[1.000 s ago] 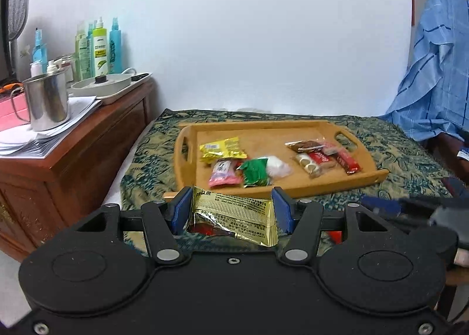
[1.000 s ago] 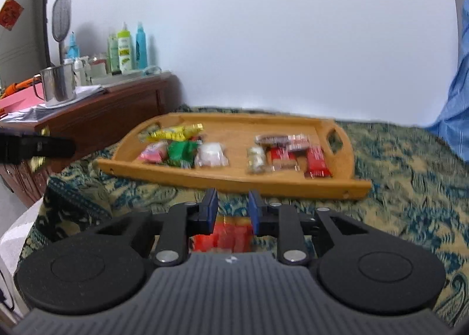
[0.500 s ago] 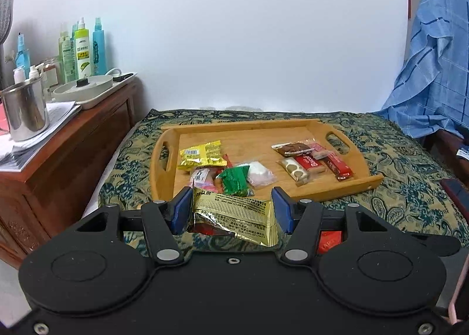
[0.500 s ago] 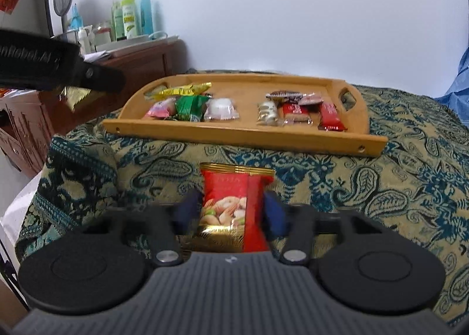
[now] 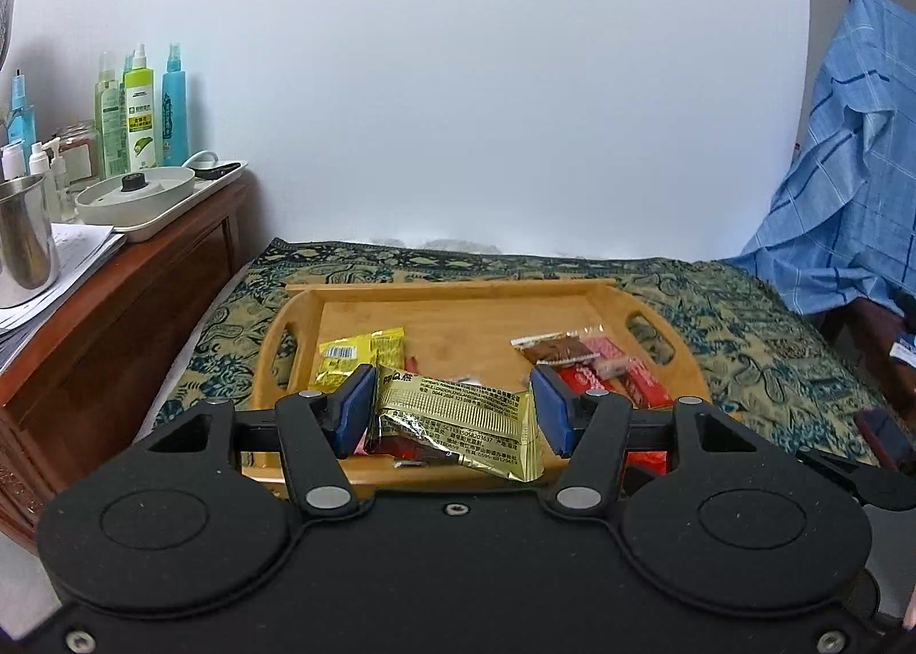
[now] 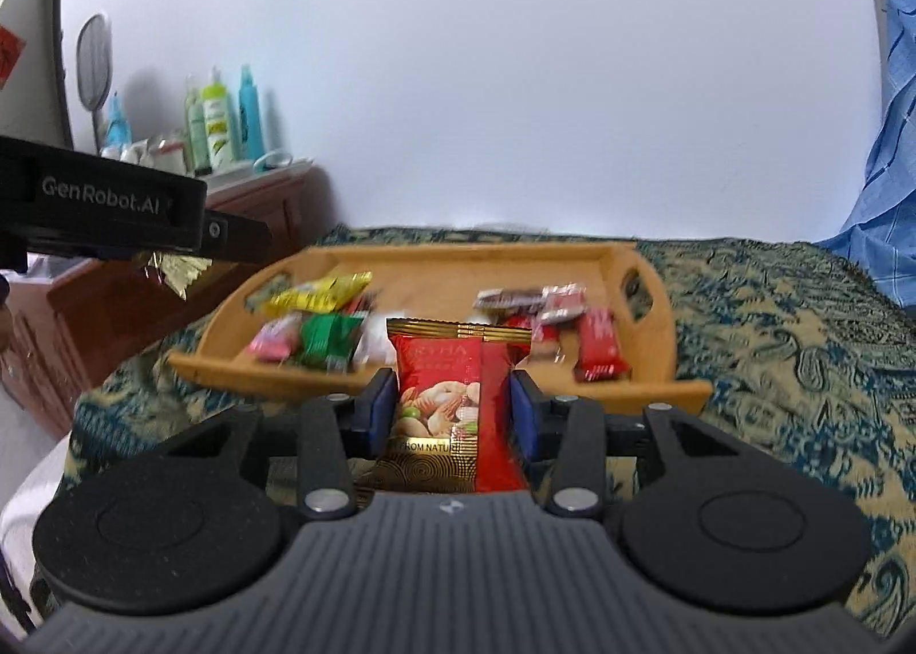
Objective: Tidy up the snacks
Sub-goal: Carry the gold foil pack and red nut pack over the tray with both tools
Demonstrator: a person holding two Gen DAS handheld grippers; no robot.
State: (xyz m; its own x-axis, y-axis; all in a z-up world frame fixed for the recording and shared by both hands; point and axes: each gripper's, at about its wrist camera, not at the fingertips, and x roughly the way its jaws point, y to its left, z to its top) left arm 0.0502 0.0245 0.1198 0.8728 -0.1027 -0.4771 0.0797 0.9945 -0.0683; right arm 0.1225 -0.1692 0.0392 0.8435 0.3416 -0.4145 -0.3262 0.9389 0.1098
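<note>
A wooden tray (image 5: 458, 322) lies on the patterned bedspread and holds several small snack packets: a yellow one (image 5: 358, 356) at left, red and brown ones (image 5: 595, 367) at right. My left gripper (image 5: 452, 413) is shut on a gold packet (image 5: 458, 425), held sideways over the tray's near edge. My right gripper (image 6: 452, 413) is shut on a red and gold nut packet (image 6: 446, 396), upright, just before the tray (image 6: 458, 264). The left gripper's body (image 6: 114, 207) shows at the left of the right wrist view.
A wooden cabinet (image 5: 114, 299) stands left of the bed with a steel mug (image 5: 23, 241), papers, a white dish and spray bottles (image 5: 140, 115). A blue cloth (image 5: 847, 184) hangs at the right. A white wall rises behind the tray.
My right gripper has taken hold of the red nut packet and lifted it toward the tray. My left gripper has moved forward over the tray's near edge with the gold packet.
</note>
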